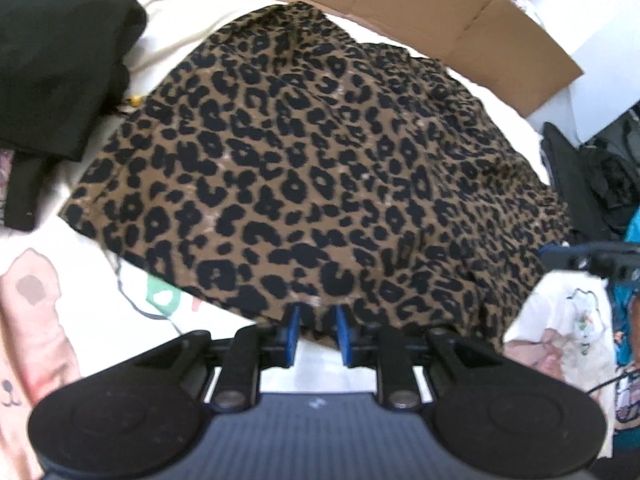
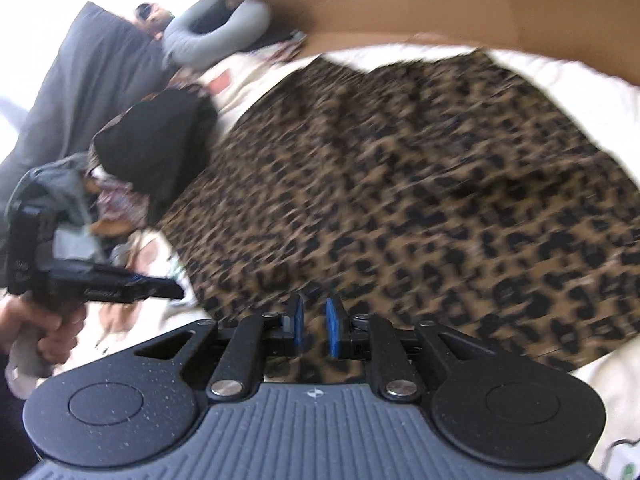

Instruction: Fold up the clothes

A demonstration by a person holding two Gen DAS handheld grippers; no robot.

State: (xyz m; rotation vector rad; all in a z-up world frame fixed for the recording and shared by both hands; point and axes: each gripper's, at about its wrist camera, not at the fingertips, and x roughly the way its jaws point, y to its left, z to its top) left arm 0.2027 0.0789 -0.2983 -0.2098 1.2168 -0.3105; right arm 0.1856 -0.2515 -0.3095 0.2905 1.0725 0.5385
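A leopard-print garment point(image 1: 320, 160) lies spread flat on a white printed sheet point(image 1: 132, 280). My left gripper point(image 1: 317, 314) hovers at its near hem, blue pads a little apart, with the hem's edge showing in the gap and no pad pressing it. In the right wrist view, which is motion-blurred, the same garment point(image 2: 400, 200) fills the middle. My right gripper point(image 2: 314, 304) is over its near edge, pads slightly apart, fabric visible beneath them. A hand point(image 2: 48, 332) holds the left gripper point(image 2: 160, 290) at the left. The right gripper's finger point(image 1: 576, 258) pokes in at the left wrist view's right edge.
A folded black garment point(image 1: 60, 60) lies left of the leopard piece, also in the right wrist view point(image 2: 160, 144). A flattened cardboard box point(image 1: 440, 12) borders the far side. A dark grey pillow point(image 2: 80, 92) and a grey neck pillow point(image 2: 216, 28) sit beyond.
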